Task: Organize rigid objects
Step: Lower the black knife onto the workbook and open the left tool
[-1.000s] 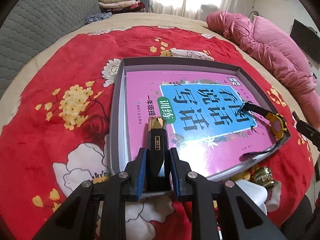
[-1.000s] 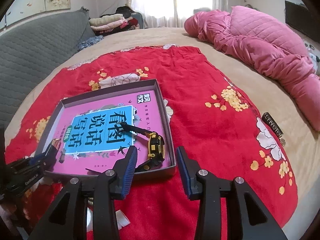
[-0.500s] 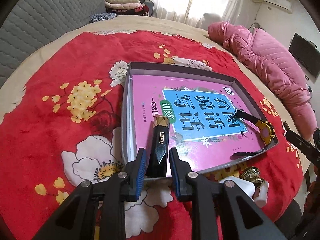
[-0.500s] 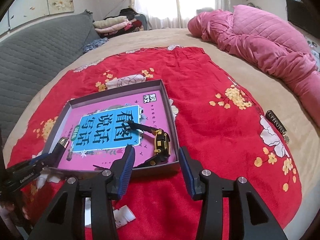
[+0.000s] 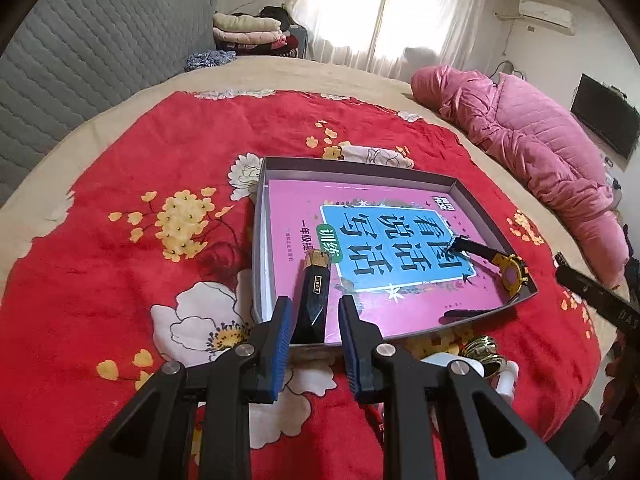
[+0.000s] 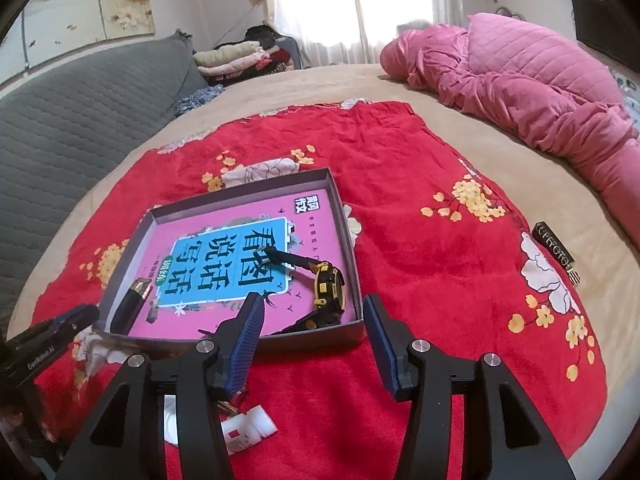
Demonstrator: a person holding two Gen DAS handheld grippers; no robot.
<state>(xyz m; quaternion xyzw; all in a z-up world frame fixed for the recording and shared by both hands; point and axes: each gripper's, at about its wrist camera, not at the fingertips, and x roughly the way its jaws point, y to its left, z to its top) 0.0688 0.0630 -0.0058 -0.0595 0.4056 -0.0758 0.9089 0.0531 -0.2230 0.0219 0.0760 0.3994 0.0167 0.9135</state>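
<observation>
A grey tray (image 5: 260,216) (image 6: 340,196) on the red floral blanket holds a pink book (image 5: 384,240) (image 6: 240,256). A black bar with a gold tip (image 5: 314,296) (image 6: 130,304) lies in the tray's near left corner. My left gripper (image 5: 312,308) is open around its near end, jaws apart from it. A yellow and black watch (image 5: 508,272) (image 6: 328,284) lies on the book. My right gripper (image 6: 312,308) is open and empty, just in front of the tray's near wall.
A white bottle and a gold lid (image 5: 480,350) lie by the tray's near edge. A white tube (image 6: 248,432) lies under my right gripper. A dark bar with gold lettering (image 6: 556,248) lies at the blanket's right edge. A pink quilt (image 6: 520,80) lies behind.
My left gripper has opened and let go of the black bar, which now rests in the tray, and has drawn back a little. My right gripper has opened wider.
</observation>
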